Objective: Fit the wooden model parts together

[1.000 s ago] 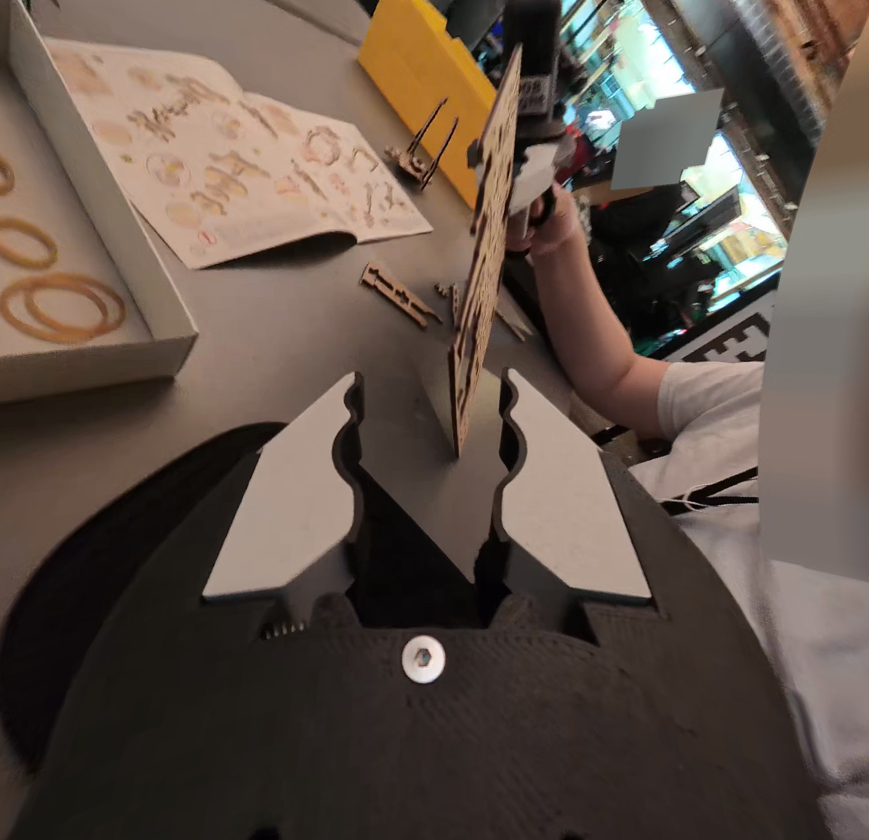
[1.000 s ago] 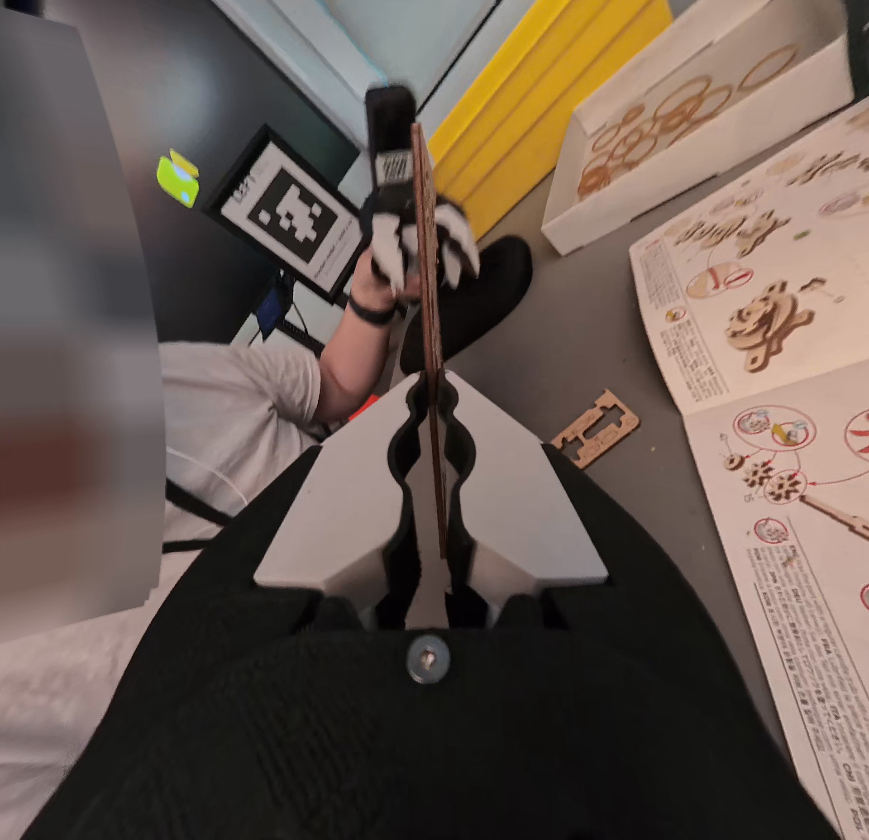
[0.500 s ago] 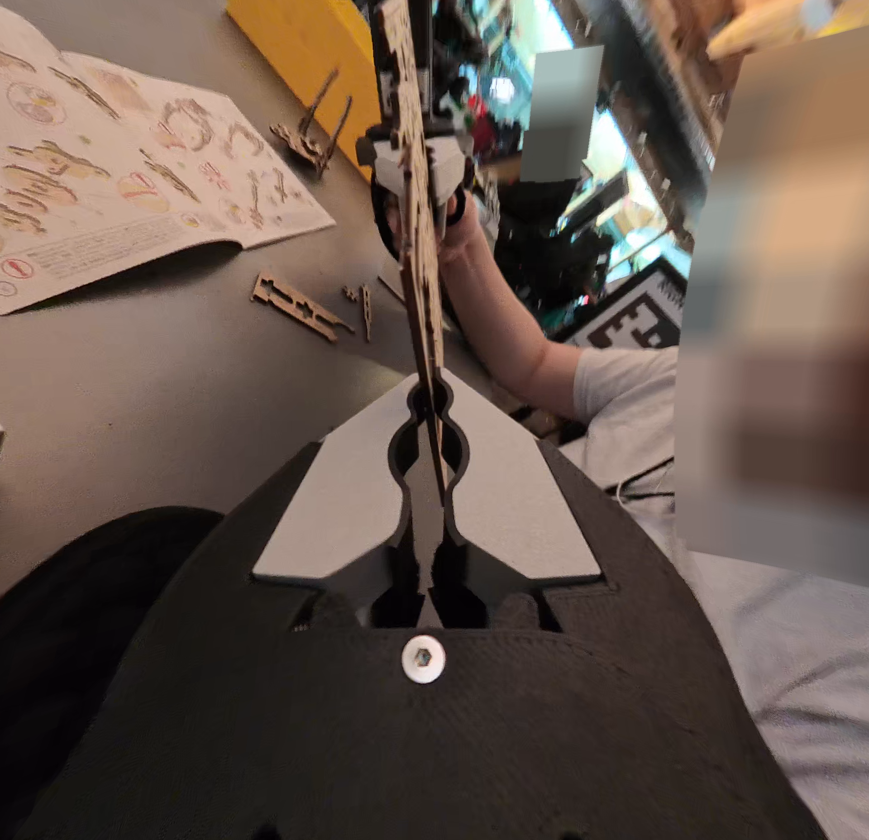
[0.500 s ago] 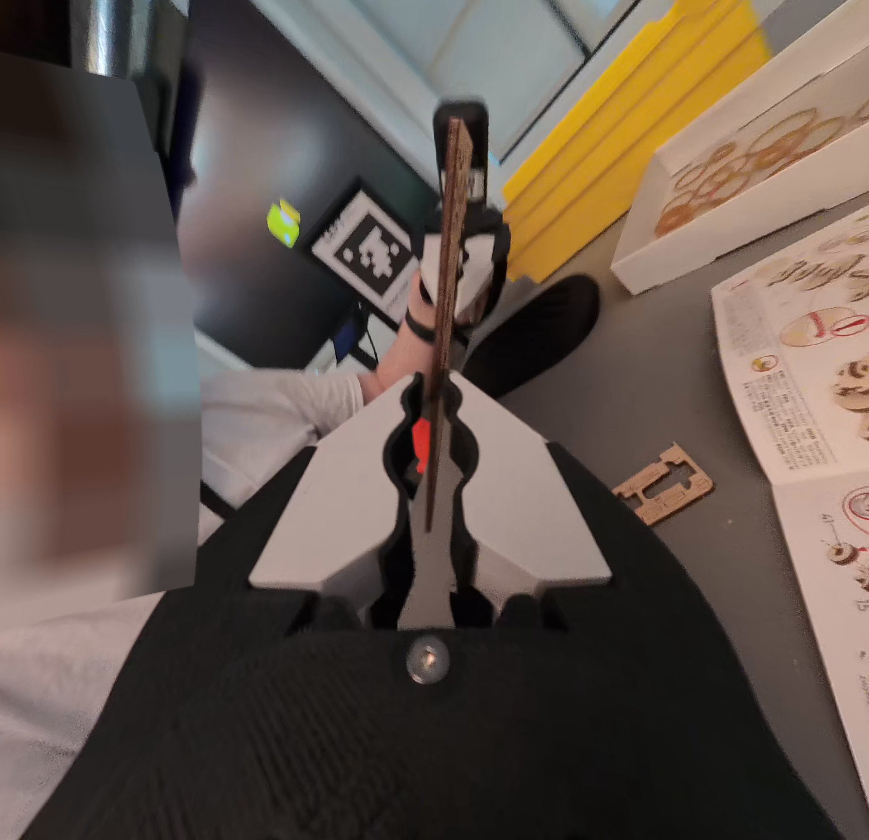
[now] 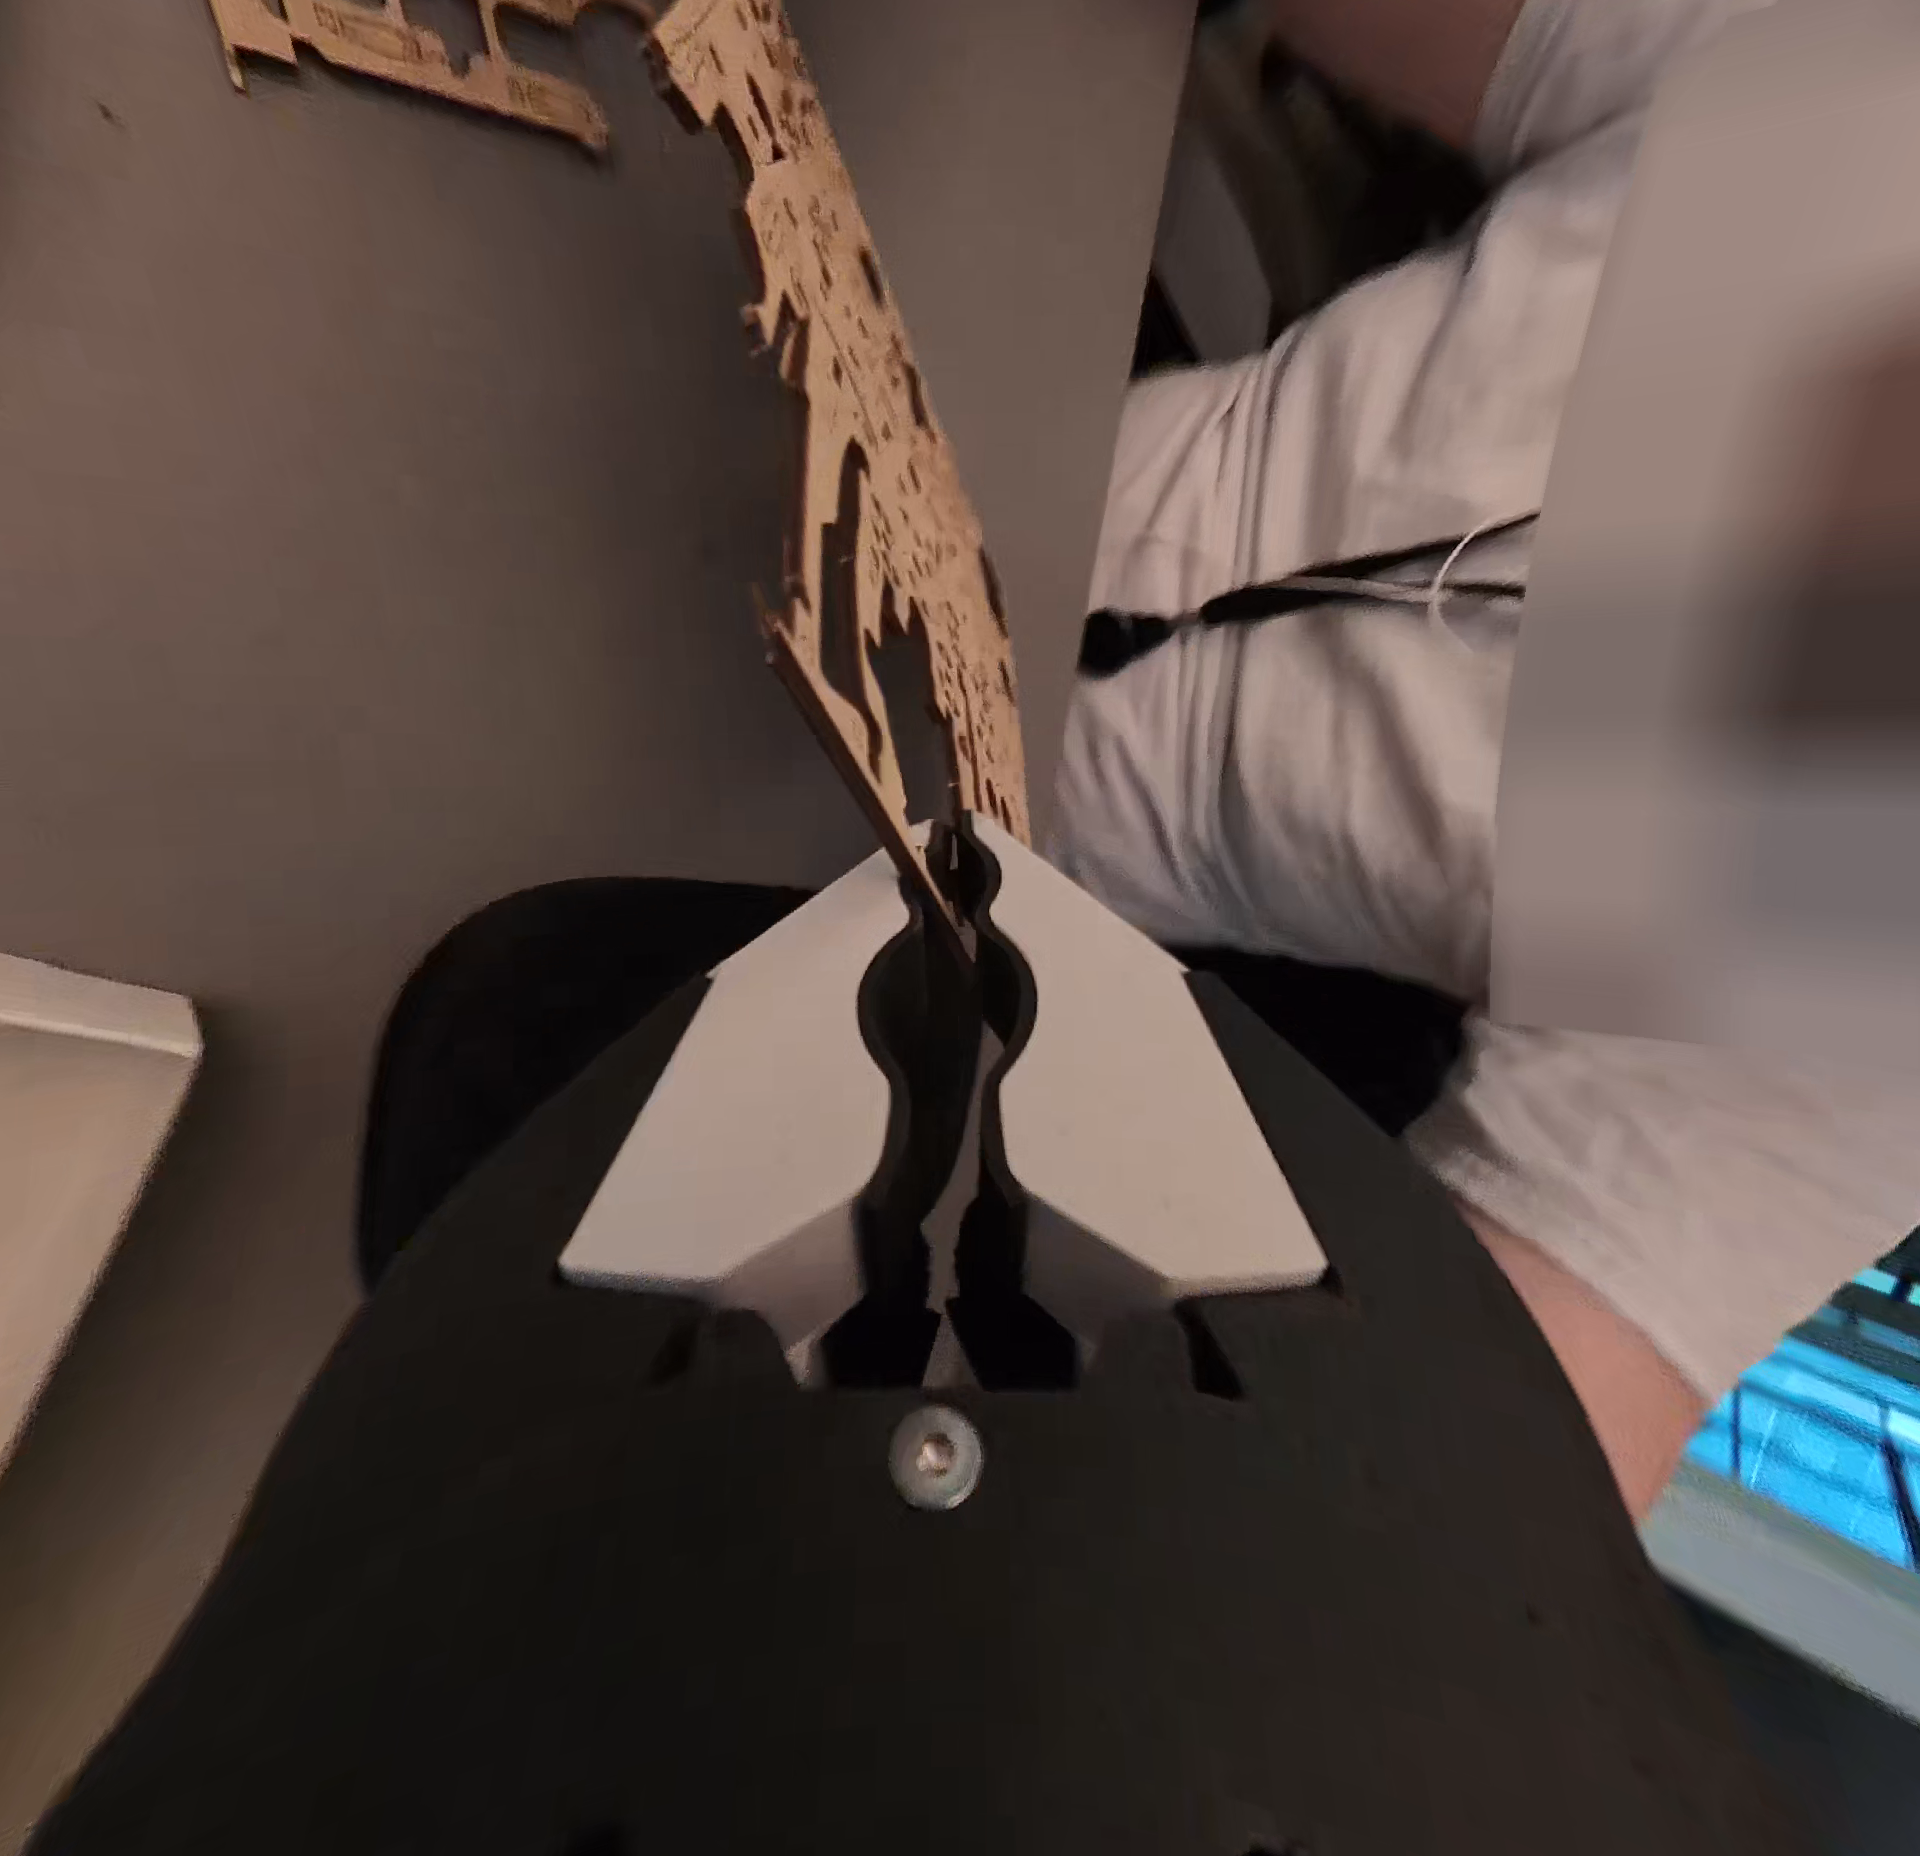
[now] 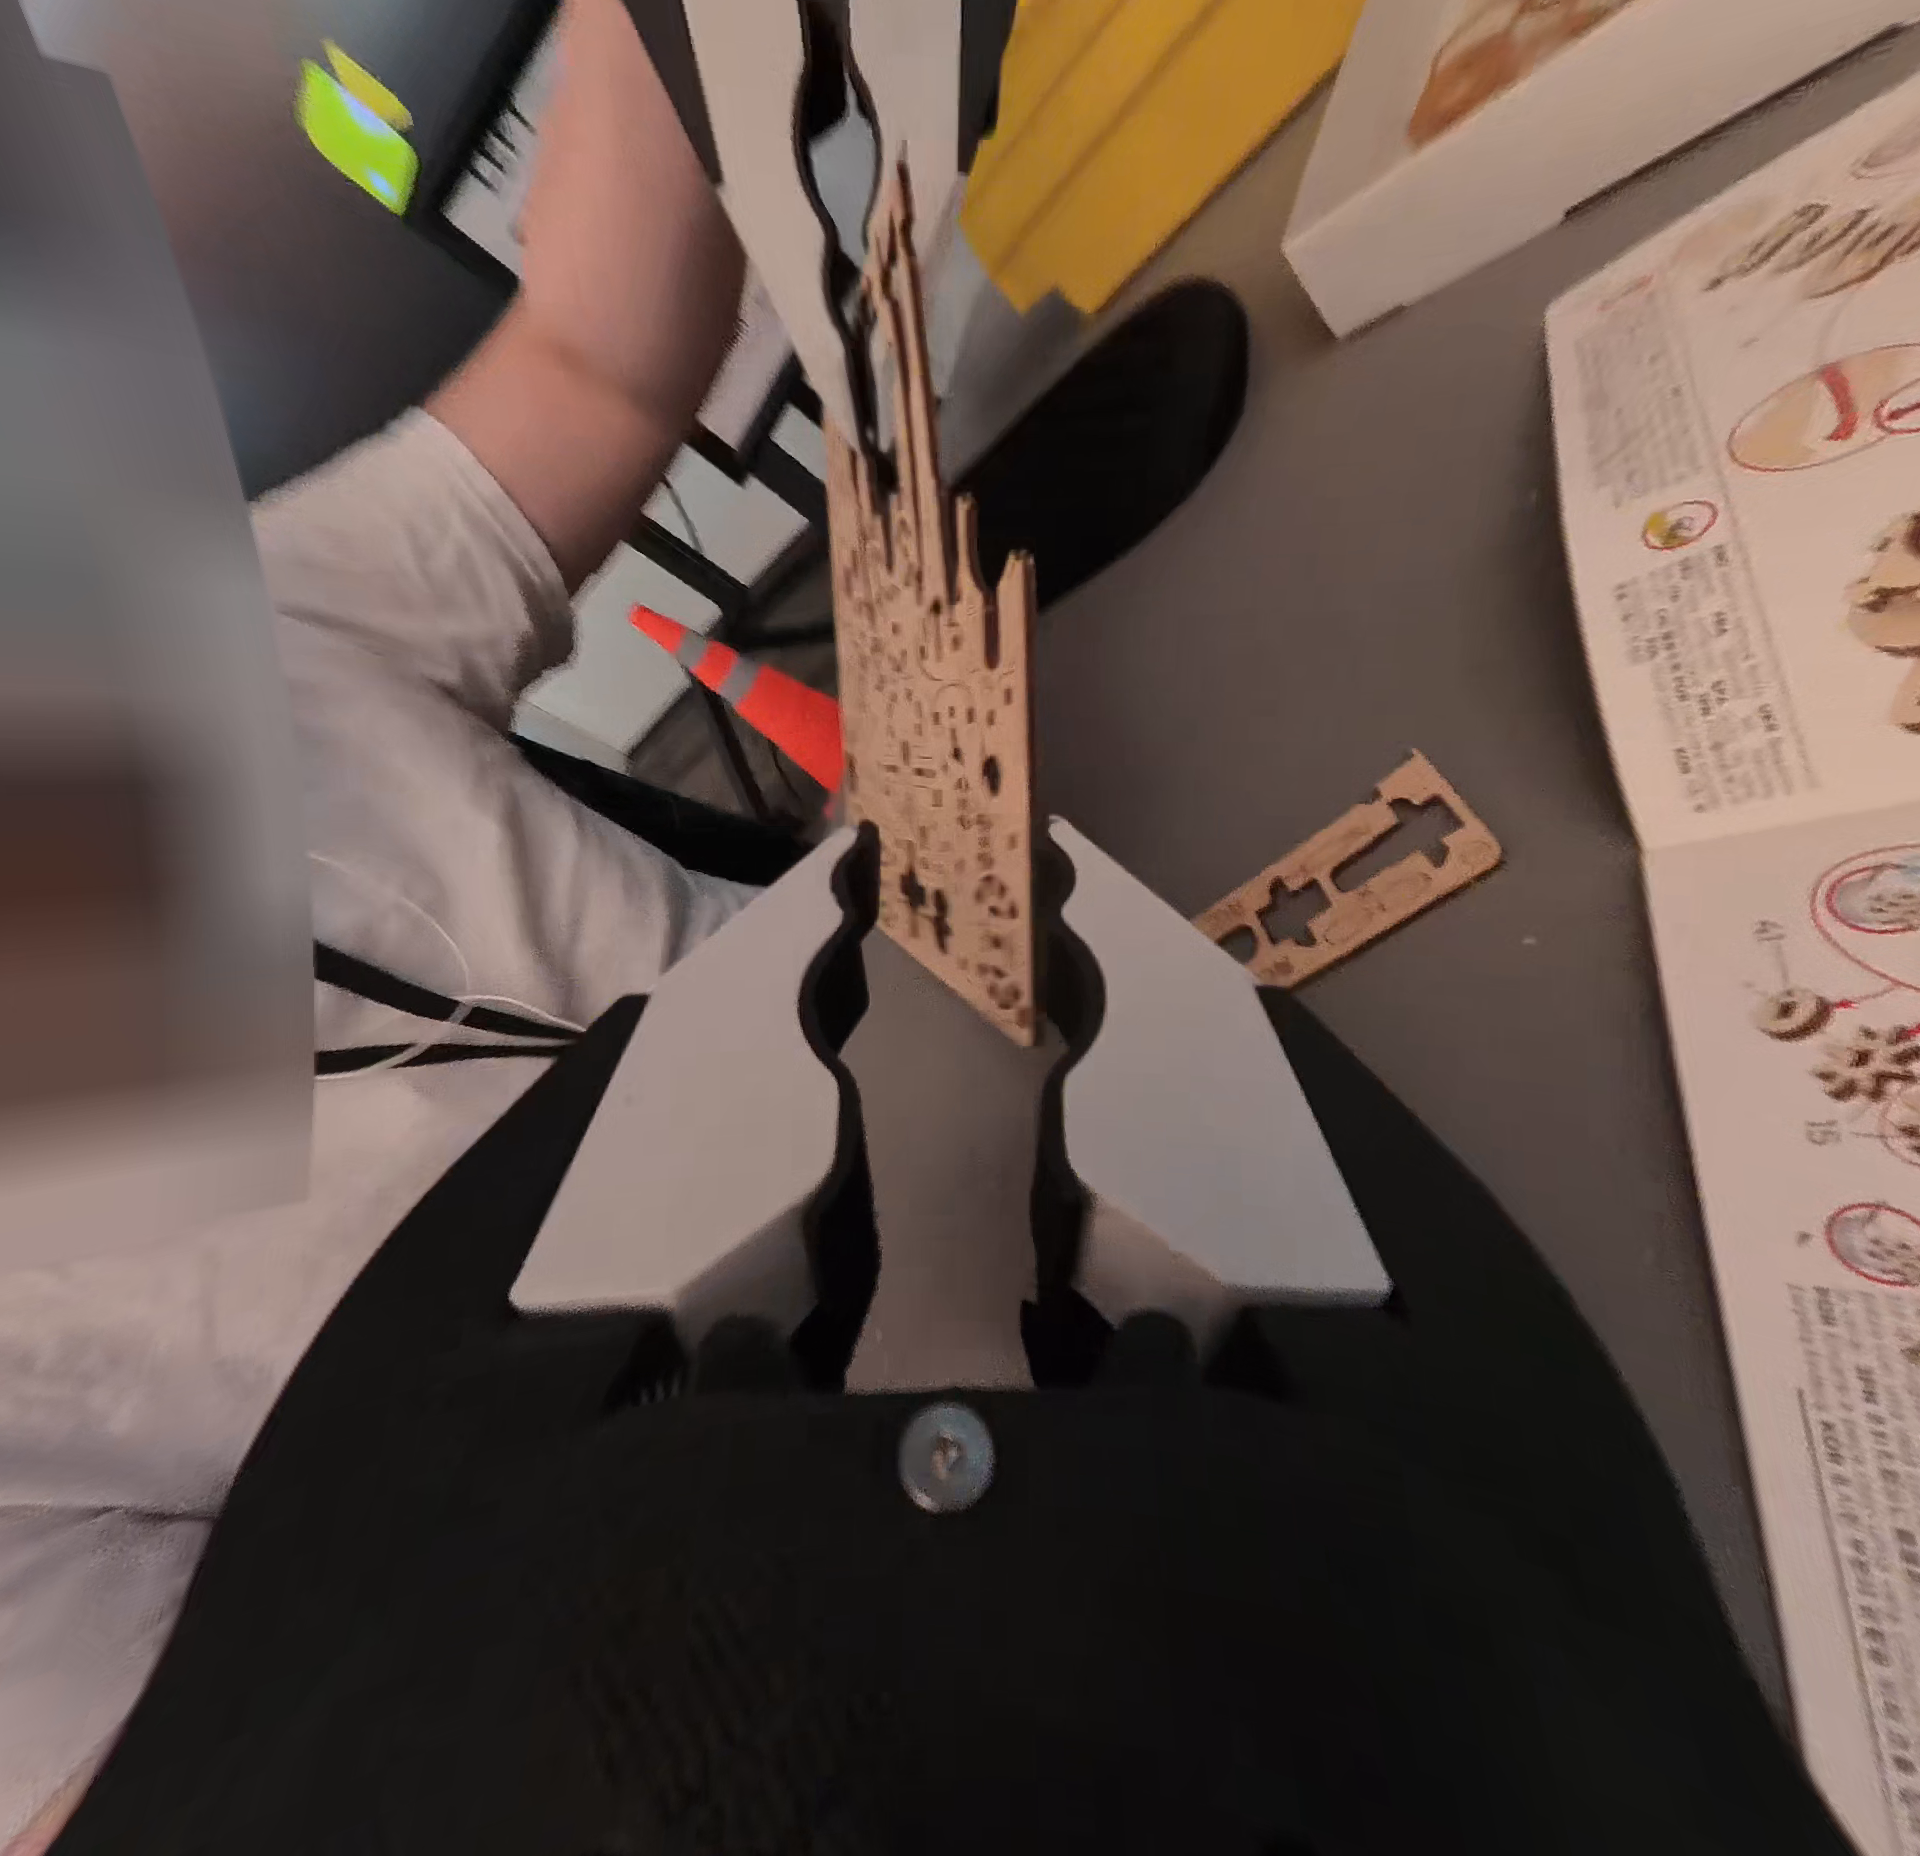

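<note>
A thin laser-cut wooden sheet stands on edge above the grey table. My left gripper is shut on one end of it, pinching it at the fingertips. In the right wrist view the sheet runs from the left gripper at the top down into the gap of my right gripper. The right gripper is open, with the sheet's near end lying between its fingers close to the right one. A second flat wooden piece with cut-outs lies on the table; it also shows in the left wrist view.
An open instruction booklet lies at the right. A white box of wooden rings and a yellow bin stand behind it. A black round pad lies near the table edge. The person's arm and white shirt are close by.
My left gripper closed on the sheet's end. My right gripper, shut on the other end before, has opened. Both views have tilted down toward the table.
</note>
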Tool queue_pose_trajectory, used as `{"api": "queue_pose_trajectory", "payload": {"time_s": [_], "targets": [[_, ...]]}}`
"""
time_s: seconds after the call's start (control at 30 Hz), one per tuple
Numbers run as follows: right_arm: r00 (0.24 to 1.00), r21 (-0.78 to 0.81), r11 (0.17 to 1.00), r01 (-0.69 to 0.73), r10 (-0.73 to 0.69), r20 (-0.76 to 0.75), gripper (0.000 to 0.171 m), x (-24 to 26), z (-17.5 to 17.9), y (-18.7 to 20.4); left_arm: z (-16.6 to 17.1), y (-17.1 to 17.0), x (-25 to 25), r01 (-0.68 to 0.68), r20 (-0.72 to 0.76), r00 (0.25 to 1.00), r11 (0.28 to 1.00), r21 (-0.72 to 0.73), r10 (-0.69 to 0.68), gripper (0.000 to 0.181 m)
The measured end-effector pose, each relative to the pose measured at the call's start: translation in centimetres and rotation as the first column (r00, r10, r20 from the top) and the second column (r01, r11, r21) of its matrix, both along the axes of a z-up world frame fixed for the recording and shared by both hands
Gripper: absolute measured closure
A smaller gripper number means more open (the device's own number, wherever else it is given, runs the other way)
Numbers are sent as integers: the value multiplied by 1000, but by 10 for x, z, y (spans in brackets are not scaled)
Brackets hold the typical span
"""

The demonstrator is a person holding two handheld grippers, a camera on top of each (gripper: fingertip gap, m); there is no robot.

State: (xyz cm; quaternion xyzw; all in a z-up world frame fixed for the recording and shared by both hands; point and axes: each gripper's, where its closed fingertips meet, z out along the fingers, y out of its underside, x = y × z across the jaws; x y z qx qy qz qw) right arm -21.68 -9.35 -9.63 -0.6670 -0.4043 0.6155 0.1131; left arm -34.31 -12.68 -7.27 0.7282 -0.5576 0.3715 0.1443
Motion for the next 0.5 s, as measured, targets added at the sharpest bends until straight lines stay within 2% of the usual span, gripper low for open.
{"api": "queue_pose_trajectory", "payload": {"time_s": [0.13,0.23,0.37,0.5], "targets": [[997,115,992,51,-56,44,135,-5,-8,8,-17,7,-5,197,-111,975,980,28,-193,181],[999,34,999,-20,18,46,129,-7,-8,-8,-27,12,0,269,-168,950,963,13,-263,181],[966,46,989,-144,131,224,147,20,-21,-22,-42,20,11,337,-202,925,940,45,-322,181],[994,170,985,-15,-3,105,148,49,14,1,-50,31,24,380,-200,913,919,103,-355,181]]}}
